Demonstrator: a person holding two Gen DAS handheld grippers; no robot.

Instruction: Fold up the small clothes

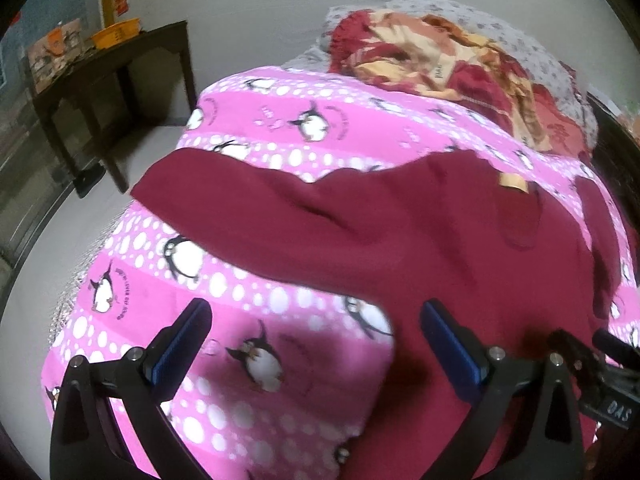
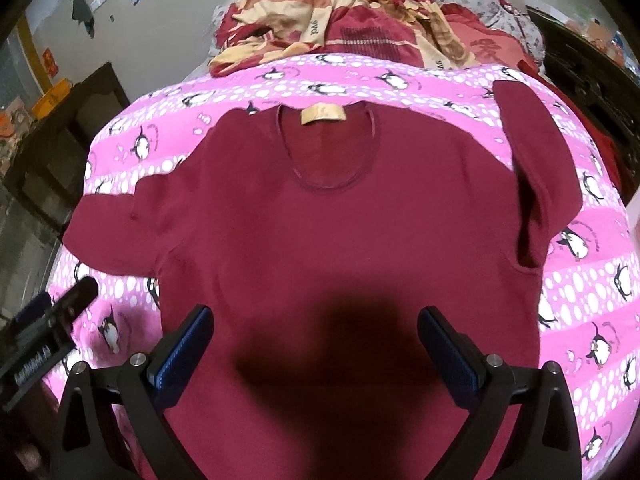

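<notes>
A dark red shirt (image 2: 320, 232) lies flat on a pink penguin-print bed sheet (image 2: 580, 288), neck opening and tan label (image 2: 322, 115) at the far side. Its left sleeve (image 2: 108, 228) is spread out; its right sleeve (image 2: 536, 168) lies turned toward the far side. My right gripper (image 2: 316, 332) hovers open above the shirt's lower middle, with nothing between its fingers. In the left wrist view the same shirt (image 1: 400, 232) runs from the left sleeve to the right edge. My left gripper (image 1: 316, 332) is open over the shirt's lower left edge and the sheet (image 1: 240, 380).
A heap of red and cream blankets (image 2: 360, 20) lies at the head of the bed on a grey floral cover (image 1: 520, 40). A dark wooden table (image 1: 116, 80) with boxes and an orange tray stands left of the bed against the wall. Pale floor shows at left.
</notes>
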